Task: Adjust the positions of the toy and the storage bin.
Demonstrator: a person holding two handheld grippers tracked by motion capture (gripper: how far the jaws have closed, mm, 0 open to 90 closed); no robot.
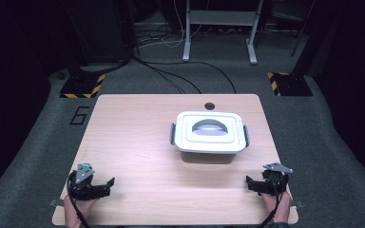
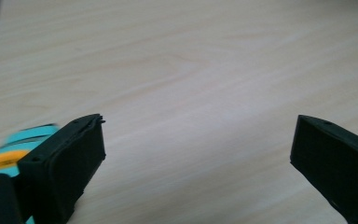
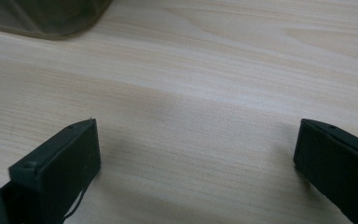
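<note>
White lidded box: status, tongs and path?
Left tongs and right tongs open, empty, near edge. White lidded plastic box shut, untouched, mid-table. Nothing between.

Left tool (image 2: 198, 154), jaws wide apart, over bare table (image 2: 191, 70).

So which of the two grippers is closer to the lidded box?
The right gripper: the white lidded box sits right of the table's centre, farther from the left gripper.

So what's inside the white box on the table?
Cannot tell: the box is shut by its white lid with a grey handle, side latches closed. Its contents are covered. Both grippers rest apart from it.
</note>
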